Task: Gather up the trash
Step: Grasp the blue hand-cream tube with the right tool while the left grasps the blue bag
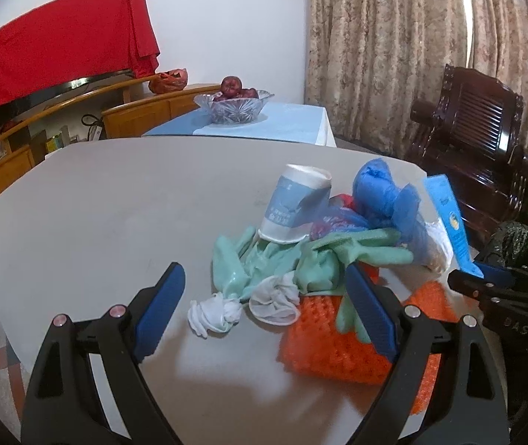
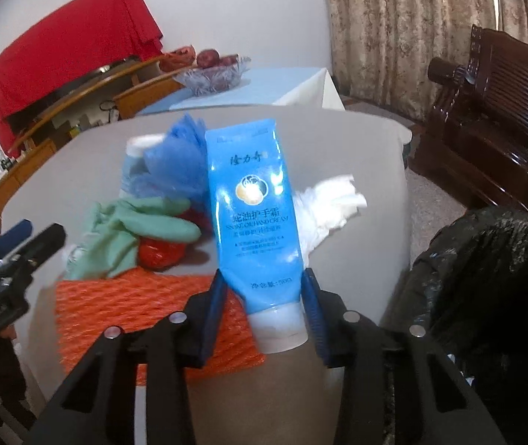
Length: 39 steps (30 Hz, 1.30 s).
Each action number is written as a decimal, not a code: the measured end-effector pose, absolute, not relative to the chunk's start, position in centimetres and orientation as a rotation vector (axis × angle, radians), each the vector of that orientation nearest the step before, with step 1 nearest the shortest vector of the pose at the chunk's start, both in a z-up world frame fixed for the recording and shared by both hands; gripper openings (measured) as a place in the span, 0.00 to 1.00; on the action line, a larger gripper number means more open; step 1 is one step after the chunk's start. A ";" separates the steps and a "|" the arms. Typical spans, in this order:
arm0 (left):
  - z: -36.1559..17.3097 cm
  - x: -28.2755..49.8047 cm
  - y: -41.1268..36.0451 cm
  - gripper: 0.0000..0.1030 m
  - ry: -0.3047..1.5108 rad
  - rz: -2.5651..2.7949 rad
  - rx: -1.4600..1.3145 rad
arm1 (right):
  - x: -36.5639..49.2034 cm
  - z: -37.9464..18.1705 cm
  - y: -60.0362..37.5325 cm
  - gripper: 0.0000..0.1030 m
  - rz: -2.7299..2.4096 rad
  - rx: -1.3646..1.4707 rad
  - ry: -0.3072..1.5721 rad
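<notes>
A pile of trash lies on the grey table: a white and blue paper cup, green rubber gloves, a blue shoe cover, white crumpled tissue and orange foam netting. My left gripper is open, just above the tissue and netting. My right gripper is shut on a blue hand cream tube, held upright above the table's right side; the tube also shows in the left wrist view. A black bin bag stands to the right.
A glass bowl of red fruit stands on a blue-clothed table behind. A dark wooden chair is at the right. A wooden cabinet with a red cloth is at the left. White tissue lies behind the tube.
</notes>
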<state>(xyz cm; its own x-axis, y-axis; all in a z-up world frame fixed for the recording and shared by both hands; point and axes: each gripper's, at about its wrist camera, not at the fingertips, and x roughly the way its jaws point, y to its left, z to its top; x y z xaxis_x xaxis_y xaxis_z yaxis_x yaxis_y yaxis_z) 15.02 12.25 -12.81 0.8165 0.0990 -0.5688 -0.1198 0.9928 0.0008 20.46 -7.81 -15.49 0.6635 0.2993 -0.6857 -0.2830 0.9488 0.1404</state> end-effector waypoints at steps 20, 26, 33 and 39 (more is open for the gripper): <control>-12.7 17.8 8.3 0.73 0.619 0.024 -0.038 | 21.8 -13.7 -9.8 0.39 0.307 0.089 0.743; -11.3 20.6 6.1 0.71 0.576 -0.010 -0.036 | 22.5 -13.3 -10.5 0.39 0.283 0.098 0.732; -11.5 23.1 4.4 0.63 0.614 -0.030 -0.070 | 23.8 -13.0 -11.3 0.39 0.261 0.096 0.730; -12.9 24.4 3.9 0.24 0.684 -0.063 -0.088 | 24.3 -13.1 -12.1 0.39 0.256 0.118 0.727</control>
<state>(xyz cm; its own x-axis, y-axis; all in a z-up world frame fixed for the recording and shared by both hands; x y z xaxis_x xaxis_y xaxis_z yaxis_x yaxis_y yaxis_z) 24.43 3.90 -12.94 0.7732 -0.0873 -0.6281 0.0295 0.9944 -0.1018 24.27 -12.06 -13.07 0.7177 0.2711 -0.6414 -0.1897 0.9624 0.1945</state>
